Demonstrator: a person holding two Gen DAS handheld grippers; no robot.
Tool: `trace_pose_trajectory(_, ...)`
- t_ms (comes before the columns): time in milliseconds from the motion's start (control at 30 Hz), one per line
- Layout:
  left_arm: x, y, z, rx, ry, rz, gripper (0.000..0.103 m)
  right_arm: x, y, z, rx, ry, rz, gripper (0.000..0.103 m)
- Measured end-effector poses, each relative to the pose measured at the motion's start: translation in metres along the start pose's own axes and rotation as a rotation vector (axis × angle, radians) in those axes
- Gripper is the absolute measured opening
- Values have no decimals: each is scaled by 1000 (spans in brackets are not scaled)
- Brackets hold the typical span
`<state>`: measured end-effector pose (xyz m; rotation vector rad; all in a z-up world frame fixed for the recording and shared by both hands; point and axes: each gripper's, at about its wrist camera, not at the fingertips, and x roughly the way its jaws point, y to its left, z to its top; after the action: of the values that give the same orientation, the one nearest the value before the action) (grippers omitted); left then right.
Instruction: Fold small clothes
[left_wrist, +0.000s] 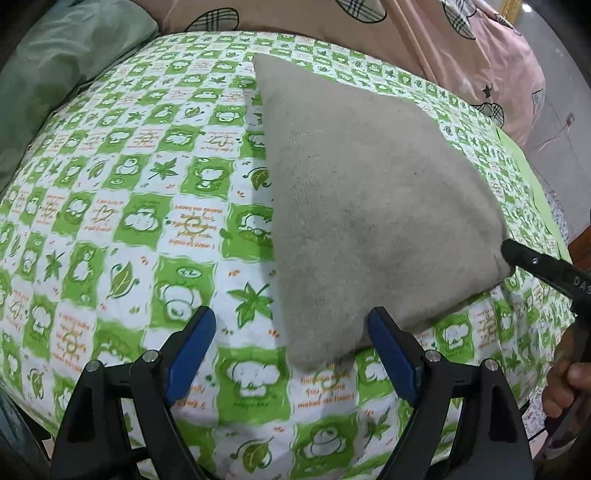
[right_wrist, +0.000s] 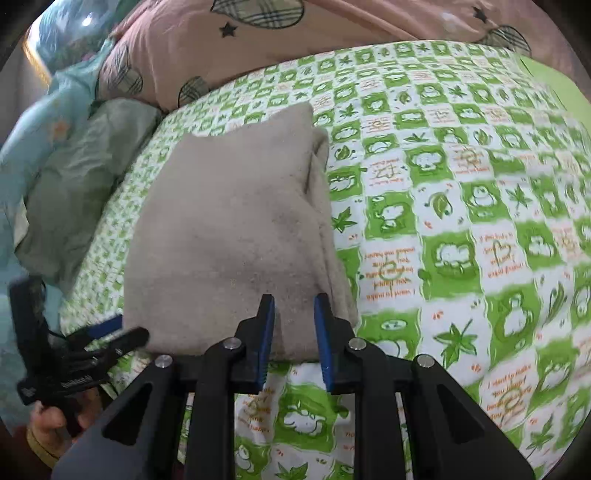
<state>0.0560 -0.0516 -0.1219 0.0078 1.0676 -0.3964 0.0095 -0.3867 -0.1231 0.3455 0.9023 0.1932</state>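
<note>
A folded beige-grey garment (left_wrist: 369, 199) lies on the green-and-white patterned bed sheet (left_wrist: 129, 206). My left gripper (left_wrist: 291, 332) is open, its blue pads wide apart at the garment's near corner, which sits between them. My right gripper (right_wrist: 294, 314) is at the garment's (right_wrist: 236, 229) near edge, its blue pads a small gap apart with no cloth clamped between them. The right gripper's black tip also shows in the left wrist view (left_wrist: 517, 254) touching the garment's right corner. The left gripper shows in the right wrist view (right_wrist: 110, 336) at the garment's left corner.
A pale green pillow (left_wrist: 62, 74) lies at the bed's far left. A pink quilt with plaid leaf prints (left_wrist: 332, 22) is bunched along the back. A light blue cloth (right_wrist: 33, 122) lies beside the pillow. The sheet (right_wrist: 461, 221) stretches to the garment's right.
</note>
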Motion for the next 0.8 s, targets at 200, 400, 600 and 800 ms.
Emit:
trace_pose_trajectory(200,-19,-6,-15,63,-31,78,85,-24,10,-9,-29,-40,9,39)
trace_pose_trajectory(400,-39,-9,-37,129,-64,168,86,-43,21,-27,-76,-84,-13,64)
trace_pose_trajectory(600,-48,-12,-59,173,-74,245,86,-48,25,-49,-100,-66,-25,74)
trace_pose_trajectory(800,-48,-11,-67,198,-49,284,86,-48,32,-73,-176,-12,-72,77)
